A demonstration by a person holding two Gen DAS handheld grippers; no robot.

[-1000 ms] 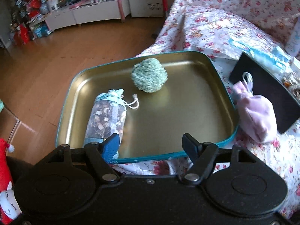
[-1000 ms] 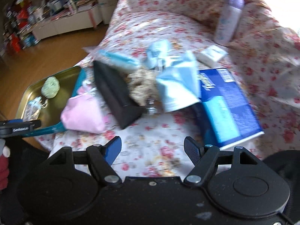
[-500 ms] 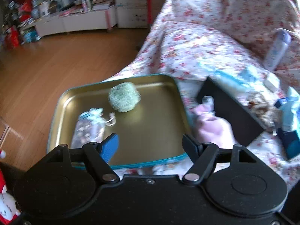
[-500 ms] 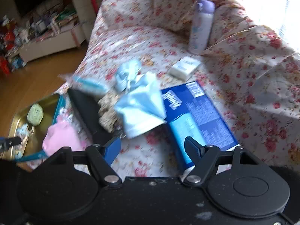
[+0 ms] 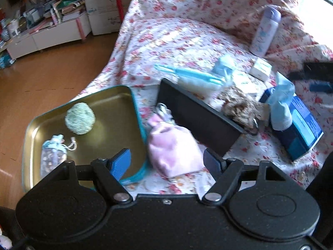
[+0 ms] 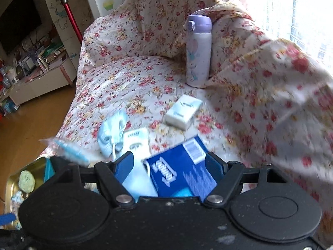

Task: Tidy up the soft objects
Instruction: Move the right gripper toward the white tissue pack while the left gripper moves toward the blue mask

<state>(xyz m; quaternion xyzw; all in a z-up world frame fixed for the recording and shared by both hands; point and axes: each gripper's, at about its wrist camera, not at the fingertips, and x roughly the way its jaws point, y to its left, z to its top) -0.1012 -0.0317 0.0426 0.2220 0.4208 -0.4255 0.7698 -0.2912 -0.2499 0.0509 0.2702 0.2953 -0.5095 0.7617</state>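
Pink pouch (image 5: 173, 145): soft, plump, beside metal tray (image 5: 31, 129).

A green fuzzy ball (image 5: 80, 118) and a mesh sachet (image 5: 53, 156) lie in the gold tray (image 5: 116, 95). A pink pouch (image 5: 173, 145) lies just beside the tray's right edge.

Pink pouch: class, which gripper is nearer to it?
Left. The left gripper hangs open right over the pink pouch; the right gripper is over the blue box.

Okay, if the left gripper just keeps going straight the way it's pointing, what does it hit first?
Most likely the pink drawstring pouch, which lies on the floral cover right between the open fingers of the left gripper, beside the gold tray. Behind it sits the black box. Depth is hard to judge here.
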